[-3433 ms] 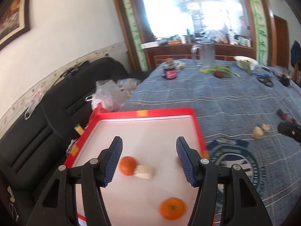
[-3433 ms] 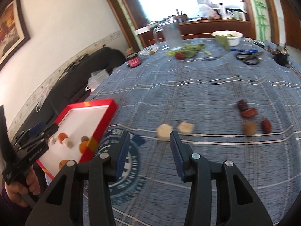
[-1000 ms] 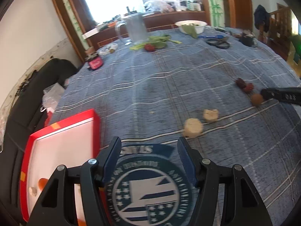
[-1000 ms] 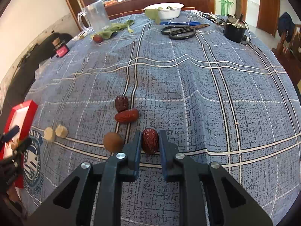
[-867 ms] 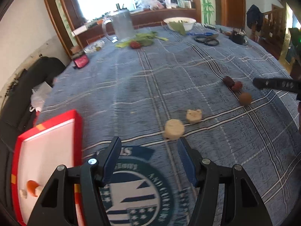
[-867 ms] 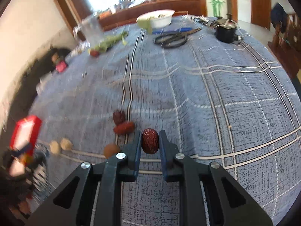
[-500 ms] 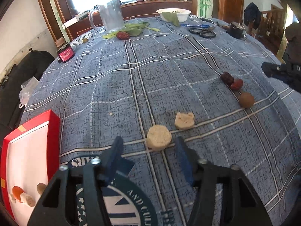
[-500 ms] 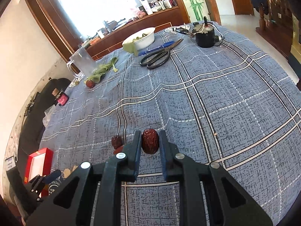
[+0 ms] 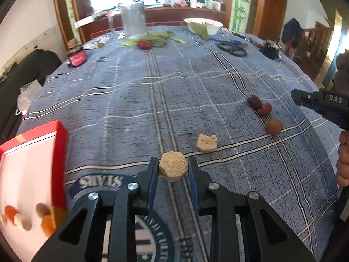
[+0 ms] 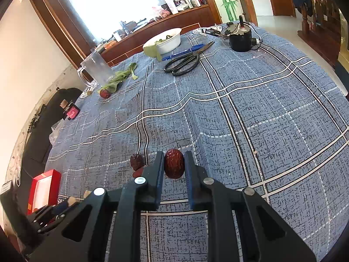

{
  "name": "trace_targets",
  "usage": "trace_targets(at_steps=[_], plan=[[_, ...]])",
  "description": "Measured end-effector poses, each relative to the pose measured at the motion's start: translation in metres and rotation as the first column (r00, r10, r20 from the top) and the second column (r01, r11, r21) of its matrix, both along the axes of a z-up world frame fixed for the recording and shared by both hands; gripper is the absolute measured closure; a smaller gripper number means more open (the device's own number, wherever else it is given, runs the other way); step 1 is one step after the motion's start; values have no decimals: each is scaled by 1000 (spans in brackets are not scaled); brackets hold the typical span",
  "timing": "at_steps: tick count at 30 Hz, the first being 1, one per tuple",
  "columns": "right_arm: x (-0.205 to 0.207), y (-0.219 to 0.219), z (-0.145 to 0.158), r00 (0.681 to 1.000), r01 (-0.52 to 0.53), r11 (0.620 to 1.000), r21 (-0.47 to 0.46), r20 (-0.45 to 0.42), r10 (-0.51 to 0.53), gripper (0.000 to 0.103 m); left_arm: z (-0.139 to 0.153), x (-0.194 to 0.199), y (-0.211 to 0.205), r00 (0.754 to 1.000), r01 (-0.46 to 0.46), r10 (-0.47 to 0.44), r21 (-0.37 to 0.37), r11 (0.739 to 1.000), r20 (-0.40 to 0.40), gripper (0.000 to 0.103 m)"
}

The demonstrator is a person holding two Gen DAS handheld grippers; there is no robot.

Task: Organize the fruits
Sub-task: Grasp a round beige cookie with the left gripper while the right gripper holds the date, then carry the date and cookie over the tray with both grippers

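On the tablecloth (image 9: 174, 91), left claw (image 9: 173, 170) brackets the biscuit (image 9: 173, 168).

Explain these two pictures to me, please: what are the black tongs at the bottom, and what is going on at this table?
Those tongs are hand-held grippers, one in each of a person's hands; no robot arm is here. Each carries a camera looking along its two fingers, so each picture is one gripper's own view.

In the left view, the left gripper has closed around a round crumbly biscuit. Beyond it on the blue plaid tablecloth lie a bear-shaped biscuit, two red dates and a round brown fruit. A red tray at left already holds small orange fruits.

In the right view, the right gripper holds a red date.
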State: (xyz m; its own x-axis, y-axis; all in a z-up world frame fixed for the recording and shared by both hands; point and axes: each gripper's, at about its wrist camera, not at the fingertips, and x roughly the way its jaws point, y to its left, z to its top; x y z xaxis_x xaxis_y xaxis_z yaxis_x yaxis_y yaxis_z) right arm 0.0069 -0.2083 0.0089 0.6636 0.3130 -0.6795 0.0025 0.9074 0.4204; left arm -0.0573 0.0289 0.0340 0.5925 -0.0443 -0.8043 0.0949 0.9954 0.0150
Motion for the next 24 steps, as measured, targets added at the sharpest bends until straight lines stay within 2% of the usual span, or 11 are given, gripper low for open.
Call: trace_targets(at_steps=[9,16,24], plan=[[-3,6,4,998,0,999,-32,60,2,83,29,-35,10,995,-27,27,-10,1000,96,77],[-6,10,8,994,27,997,-69,111,-19,83,29,-56,28,993,-56,56,-2,998,103,77],[-11,11,13,981,75,992,-106,184,-55,84,41,-75,59,976,-135,126,39,990,177,77]])
